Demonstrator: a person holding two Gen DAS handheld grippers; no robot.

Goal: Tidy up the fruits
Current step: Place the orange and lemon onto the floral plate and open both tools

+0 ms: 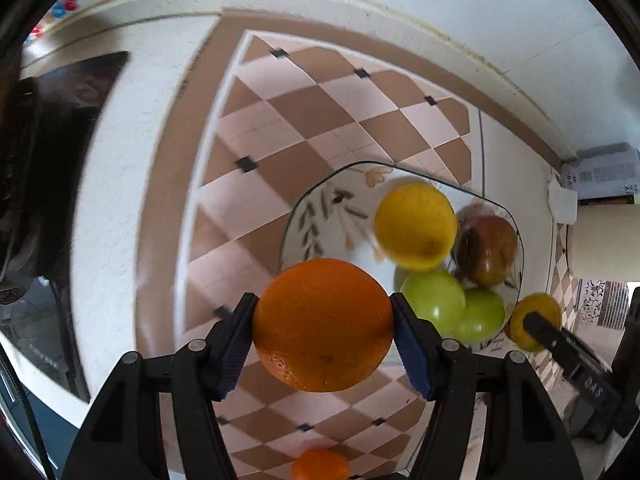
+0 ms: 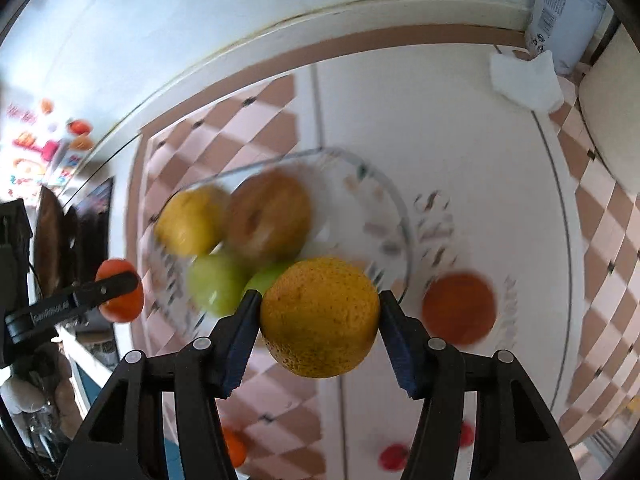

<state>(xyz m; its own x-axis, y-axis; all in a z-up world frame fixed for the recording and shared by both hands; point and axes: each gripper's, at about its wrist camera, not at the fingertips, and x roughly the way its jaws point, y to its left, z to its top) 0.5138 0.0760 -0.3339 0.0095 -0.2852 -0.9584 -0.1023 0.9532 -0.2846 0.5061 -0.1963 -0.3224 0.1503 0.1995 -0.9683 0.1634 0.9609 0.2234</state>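
Note:
My left gripper is shut on an orange and holds it above the table, just left of the glass plate. The plate holds a yellow lemon, a brownish-red apple and two green apples. My right gripper is shut on a yellow-orange citrus fruit over the plate's near rim. The right gripper with its fruit also shows in the left wrist view. The left gripper with its orange shows in the right wrist view.
The table has a brown and pink checked cloth. A small orange fruit lies near the front edge. A reddish-orange fruit lies right of the plate, and small red fruits lie nearer. A white tissue and a carton stand at the back right.

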